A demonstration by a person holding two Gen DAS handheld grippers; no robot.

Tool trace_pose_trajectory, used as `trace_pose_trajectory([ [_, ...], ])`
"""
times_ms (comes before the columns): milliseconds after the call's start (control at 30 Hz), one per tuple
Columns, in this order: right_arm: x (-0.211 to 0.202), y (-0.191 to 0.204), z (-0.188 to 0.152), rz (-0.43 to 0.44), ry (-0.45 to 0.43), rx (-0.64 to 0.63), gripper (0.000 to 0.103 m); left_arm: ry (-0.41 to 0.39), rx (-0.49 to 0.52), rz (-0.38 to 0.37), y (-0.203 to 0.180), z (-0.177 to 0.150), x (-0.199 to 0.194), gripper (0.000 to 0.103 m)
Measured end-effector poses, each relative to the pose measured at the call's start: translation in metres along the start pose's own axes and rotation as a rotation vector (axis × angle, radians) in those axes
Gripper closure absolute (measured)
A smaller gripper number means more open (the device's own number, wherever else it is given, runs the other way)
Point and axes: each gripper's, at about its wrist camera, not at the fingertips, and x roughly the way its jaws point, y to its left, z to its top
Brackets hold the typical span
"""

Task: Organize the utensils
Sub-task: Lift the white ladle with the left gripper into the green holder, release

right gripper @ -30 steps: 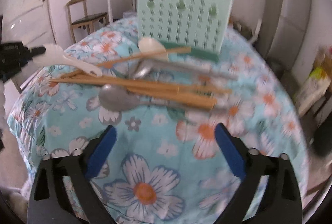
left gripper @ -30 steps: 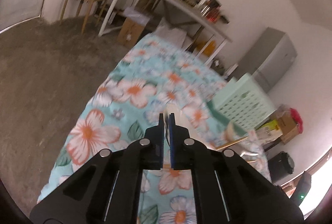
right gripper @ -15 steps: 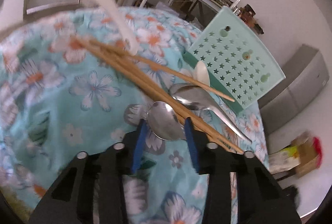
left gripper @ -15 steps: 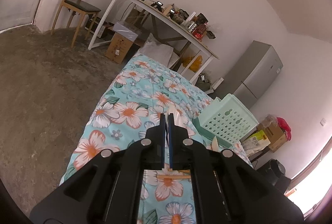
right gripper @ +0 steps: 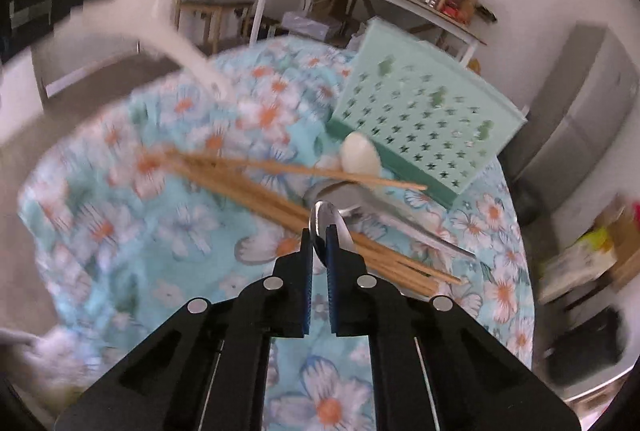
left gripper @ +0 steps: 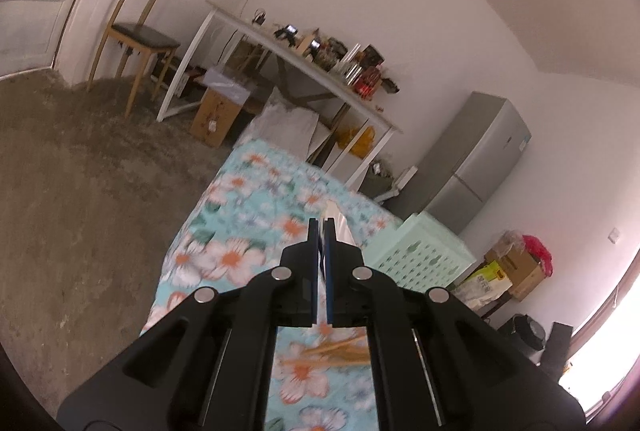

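Observation:
My left gripper is shut on a white plastic spoon, held high above the floral table; the spoon also shows blurred in the right wrist view. My right gripper is shut on a metal spoon, lifted over the pile. On the floral cloth lie a bundle of wooden chopsticks, another white spoon and another metal spoon. A mint green perforated basket stands behind them, also in the left wrist view.
A grey fridge, a white desk with clutter and a wooden chair stand beyond the table. Cardboard boxes and bags sit on the floor at the right. The table edge drops to a concrete floor on the left.
My right gripper closed on a metal spoon from the pile and lifted it. My left gripper rose higher with the white spoon.

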Motion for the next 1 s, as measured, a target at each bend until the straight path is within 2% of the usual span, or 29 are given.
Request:
trace_pose_trajectory([
  [167,-0.03,-0.051,0.013,0.07,-0.062,0.154,0.1,-0.054,0.019,-0.046,-0.032,0.026,0.011,0.101],
  [267,-0.036,-0.077,0.013,0.113,-0.086,0.228,0.101,-0.082,0.066,-0.058,-0.063,0.044,0.028,0.101],
  [433,-0.044,-0.112,0.009,0.172,-0.13,0.312,0.101,-0.079,0.176,-0.004,-0.116,0.065,0.07,0.101],
  [633,-0.056,-0.154,0.004,0.247,-0.202,0.397,0.101,0.003,0.377,0.125,-0.171,0.07,0.137,0.101],
  [800,-0.07,-0.183,0.003,0.284,-0.283,0.408,0.101,0.059,0.503,0.212,-0.204,0.063,0.182,0.101],
  [833,-0.071,-0.189,0.004,0.284,-0.299,0.407,0.101,0.089,0.529,0.238,-0.208,0.057,0.195,0.101],
  [933,-0.074,-0.204,0.01,0.293,-0.34,0.414,0.101,0.188,0.54,0.271,-0.21,0.046,0.226,0.101],
  [1000,-0.076,-0.211,0.014,0.301,-0.367,0.415,0.101,0.231,0.514,0.261,-0.205,0.042,0.238,0.099],
])
